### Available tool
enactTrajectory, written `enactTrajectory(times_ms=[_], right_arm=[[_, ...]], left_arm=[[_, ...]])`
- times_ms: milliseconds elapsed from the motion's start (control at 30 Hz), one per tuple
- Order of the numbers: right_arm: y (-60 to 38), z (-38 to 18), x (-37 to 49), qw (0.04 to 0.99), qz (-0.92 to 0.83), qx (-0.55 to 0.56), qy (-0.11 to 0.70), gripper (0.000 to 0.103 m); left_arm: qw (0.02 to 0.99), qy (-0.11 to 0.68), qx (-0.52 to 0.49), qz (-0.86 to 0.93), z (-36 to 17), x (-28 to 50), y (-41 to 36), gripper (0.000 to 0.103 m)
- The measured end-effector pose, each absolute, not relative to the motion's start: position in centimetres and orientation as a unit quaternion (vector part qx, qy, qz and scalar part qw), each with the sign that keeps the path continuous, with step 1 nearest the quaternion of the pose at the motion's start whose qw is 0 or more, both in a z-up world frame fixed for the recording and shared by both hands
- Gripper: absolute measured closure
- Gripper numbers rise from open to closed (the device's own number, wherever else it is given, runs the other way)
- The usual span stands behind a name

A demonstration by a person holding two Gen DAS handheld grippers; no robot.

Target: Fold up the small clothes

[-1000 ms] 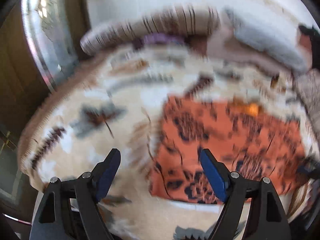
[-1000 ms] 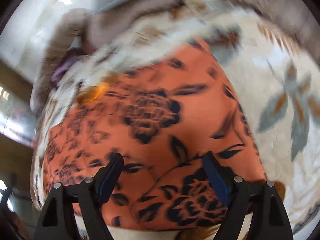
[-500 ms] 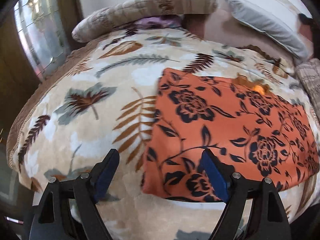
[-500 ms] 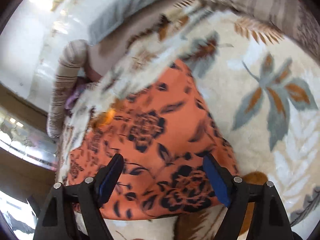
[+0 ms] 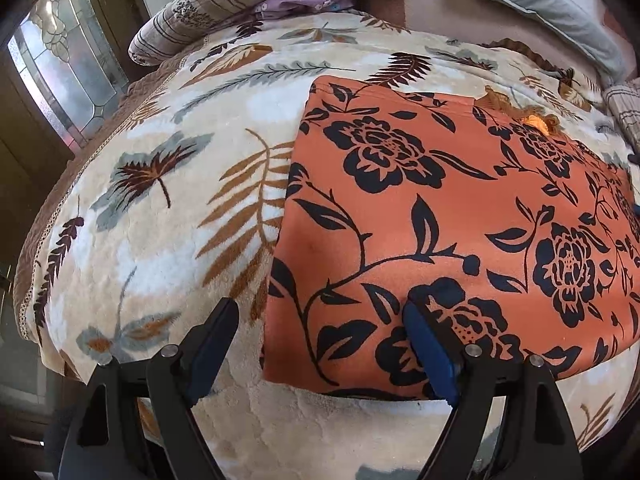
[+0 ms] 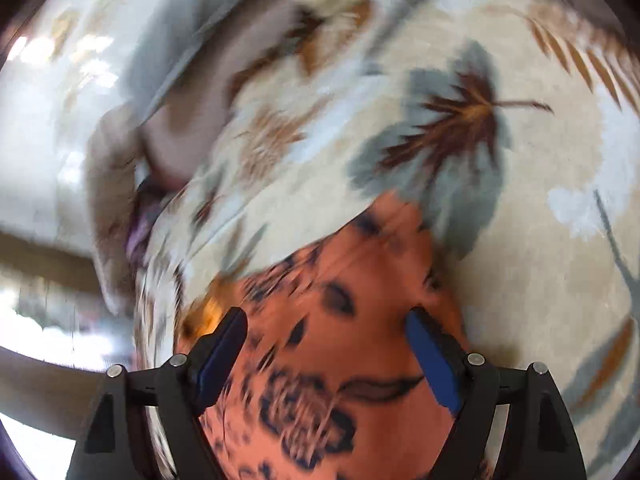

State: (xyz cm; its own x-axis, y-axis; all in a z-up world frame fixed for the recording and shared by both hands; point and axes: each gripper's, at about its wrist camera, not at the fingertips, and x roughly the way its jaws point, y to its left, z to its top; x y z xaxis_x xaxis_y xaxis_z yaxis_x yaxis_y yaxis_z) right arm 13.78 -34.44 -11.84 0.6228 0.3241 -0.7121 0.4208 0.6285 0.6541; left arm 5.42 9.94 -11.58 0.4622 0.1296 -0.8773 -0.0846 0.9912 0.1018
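1. An orange cloth [image 5: 460,220] with black flowers lies flat on a leaf-patterned blanket [image 5: 168,208] covering a bed, spread smooth so it can be folded.
2. In the left view, the left gripper [image 5: 320,344] is wide apart and holds nothing. It hovers over the cloth's near corner at 6 o'clock, probably lined up to pinch that edge.
3. The right view is blurred. The right gripper [image 6: 326,354] is also wide and empty, above the cloth [image 6: 340,320] at 6 o'clock.
4. Pillows [image 5: 540,4] sit at 12 o'clock, well apart from the cloth.
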Motion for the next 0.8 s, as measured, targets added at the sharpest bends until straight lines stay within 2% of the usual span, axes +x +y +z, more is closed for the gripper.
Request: enactTrajectory(times_ms=[200,367,567,800], right_arm=[[-32.6,-8.2,9.8,0.823,-0.036,0.397,0.406,0.019],[-29.7,-6.4,2.1,0.832,0.004,0.385,0.4,0.019],[-26.7,-10.2,-7.0,0.794,0.019,0.447,0.411,0.019],[-28.9,-14.2,-8.6,0.752,-0.011,0.52,0.406,0.019]], left_arm=[[0.855,0.515,0.022,0.06,-11.5,5.6,10.0,0.018],[0.856,0.514,0.019,0.06,-11.3,5.2,10.1,0.018],[0.861,0.506,0.017,0.056,-10.4,4.5,10.1,0.018],[0.87,0.489,0.02,0.054,-8.7,3.8,9.9,0.018]])
